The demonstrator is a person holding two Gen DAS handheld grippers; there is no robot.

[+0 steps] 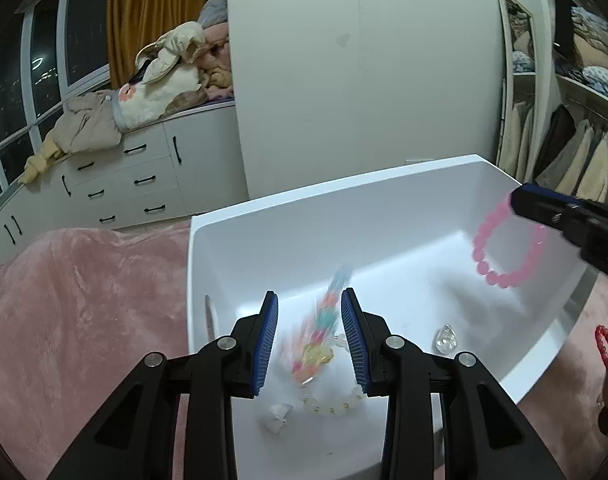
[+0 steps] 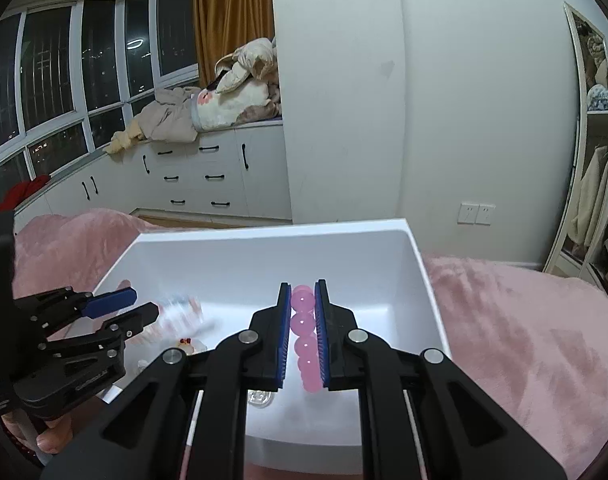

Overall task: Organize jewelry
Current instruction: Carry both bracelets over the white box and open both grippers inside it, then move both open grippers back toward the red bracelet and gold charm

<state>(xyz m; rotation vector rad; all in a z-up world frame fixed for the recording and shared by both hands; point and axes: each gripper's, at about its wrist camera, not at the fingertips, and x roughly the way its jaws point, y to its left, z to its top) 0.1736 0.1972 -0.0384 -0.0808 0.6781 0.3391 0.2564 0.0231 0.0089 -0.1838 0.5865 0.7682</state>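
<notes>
A white box (image 1: 344, 196) sits on a pink blanket; it also shows in the right wrist view (image 2: 271, 232). My left gripper (image 1: 310, 300) is open above the box. A multicoloured bead bracelet (image 1: 324, 332), blurred by motion, is between and below its fingers, free of them. On the box floor lie a white bead bracelet (image 1: 332, 404), a clear crystal (image 1: 446, 338) and a small white piece (image 1: 277, 420). My right gripper (image 2: 302, 286) is shut on a pink bead bracelet (image 2: 304, 332), which hangs over the box (image 1: 504, 248).
A red bead bracelet (image 1: 602, 340) lies on the pink blanket (image 1: 83, 300) right of the box. White drawers (image 1: 135, 176) with piled clothes stand behind, by dark windows. A white wardrobe wall (image 1: 364, 60) and an open closet (image 1: 564, 140) are beyond.
</notes>
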